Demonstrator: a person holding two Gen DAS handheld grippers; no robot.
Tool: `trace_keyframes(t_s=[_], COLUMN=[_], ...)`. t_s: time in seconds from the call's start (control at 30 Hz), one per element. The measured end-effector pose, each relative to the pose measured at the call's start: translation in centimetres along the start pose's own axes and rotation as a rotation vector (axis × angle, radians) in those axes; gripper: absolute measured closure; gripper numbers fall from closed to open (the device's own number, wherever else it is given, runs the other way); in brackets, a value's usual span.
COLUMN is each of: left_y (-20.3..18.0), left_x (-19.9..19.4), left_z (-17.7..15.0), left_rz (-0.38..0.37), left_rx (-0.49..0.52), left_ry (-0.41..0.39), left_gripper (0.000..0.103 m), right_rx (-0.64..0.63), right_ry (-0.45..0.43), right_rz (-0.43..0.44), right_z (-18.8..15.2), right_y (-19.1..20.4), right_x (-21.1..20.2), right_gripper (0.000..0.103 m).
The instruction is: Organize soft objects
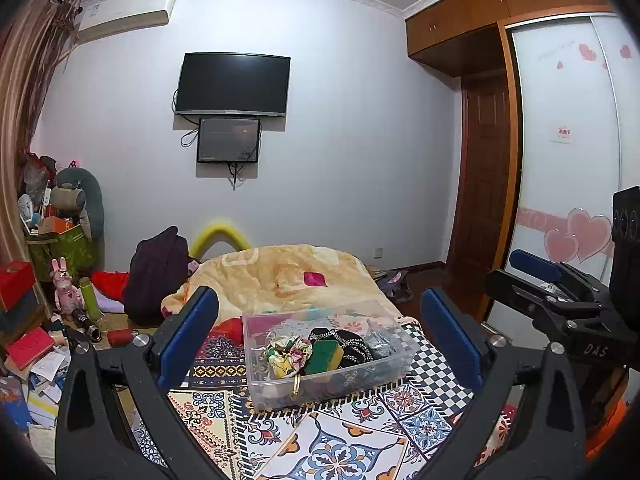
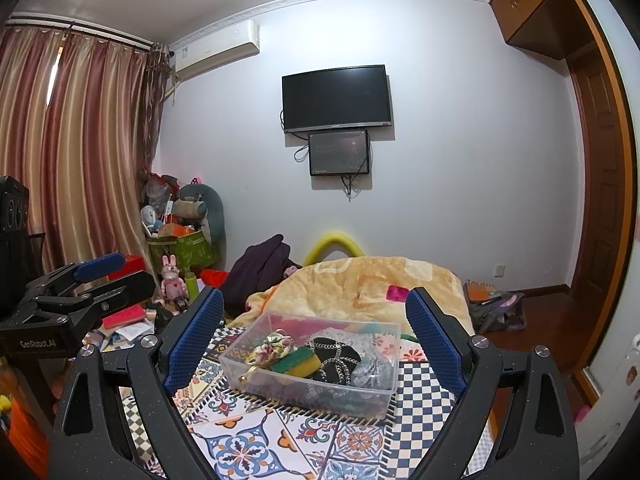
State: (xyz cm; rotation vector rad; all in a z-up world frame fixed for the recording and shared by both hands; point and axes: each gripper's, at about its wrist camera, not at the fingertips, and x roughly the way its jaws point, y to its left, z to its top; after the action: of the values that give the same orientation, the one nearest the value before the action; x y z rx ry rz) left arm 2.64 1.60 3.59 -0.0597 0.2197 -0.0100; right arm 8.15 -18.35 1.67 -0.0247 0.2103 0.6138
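Observation:
A clear plastic bin (image 1: 394,366) (image 2: 390,390) stands on a patterned cloth on the bed. In it lie a floral scrunchie (image 1: 286,350) (image 2: 274,346), a green and yellow sponge (image 1: 326,356) (image 2: 298,364), a black chain-strap pouch (image 1: 352,344) (image 2: 340,360) and a grey bundle (image 1: 380,340) (image 2: 374,372). My left gripper (image 1: 320,334) is open and empty, held above the bed in front of the bin. My right gripper (image 2: 314,338) is open and empty too, beside the left one, whose body shows in its view (image 2: 60,304).
A yellow blanket (image 1: 276,272) (image 2: 360,284) with a pink patch covers the far bed. A dark bag (image 1: 154,272), toys, books and boxes clutter the floor at left. A wardrobe with sliding doors (image 1: 568,140) stands at right. A TV (image 1: 232,84) hangs on the wall.

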Motion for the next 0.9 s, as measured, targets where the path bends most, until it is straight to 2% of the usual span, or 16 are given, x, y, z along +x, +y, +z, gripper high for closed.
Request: trace_keyframes(t_s=[0.23, 0.37, 0.9], left_y=[0.03, -0.02, 0.41], left_x=[-0.01, 0.07, -0.11], left_z=[-0.03, 0.05, 0.07], left_rz=[-0.001, -0.001, -0.018], left_rx=[-0.002, -0.005, -0.029], left_ry=[0.001, 0.003, 0.005], left_gripper=[0.0, 0.0, 0.0], right_rx=[0.001, 0.005, -0.004], right_ry=[-0.001, -0.012, -0.017], right_rz=[0.001, -0.004, -0.024], right_z=[-0.02, 0.16, 0.45], right_y=[-0.02, -0.05, -0.17], right_x=[-0.05, -0.26, -0.26], right_gripper=[0.011, 0.001, 0.0])
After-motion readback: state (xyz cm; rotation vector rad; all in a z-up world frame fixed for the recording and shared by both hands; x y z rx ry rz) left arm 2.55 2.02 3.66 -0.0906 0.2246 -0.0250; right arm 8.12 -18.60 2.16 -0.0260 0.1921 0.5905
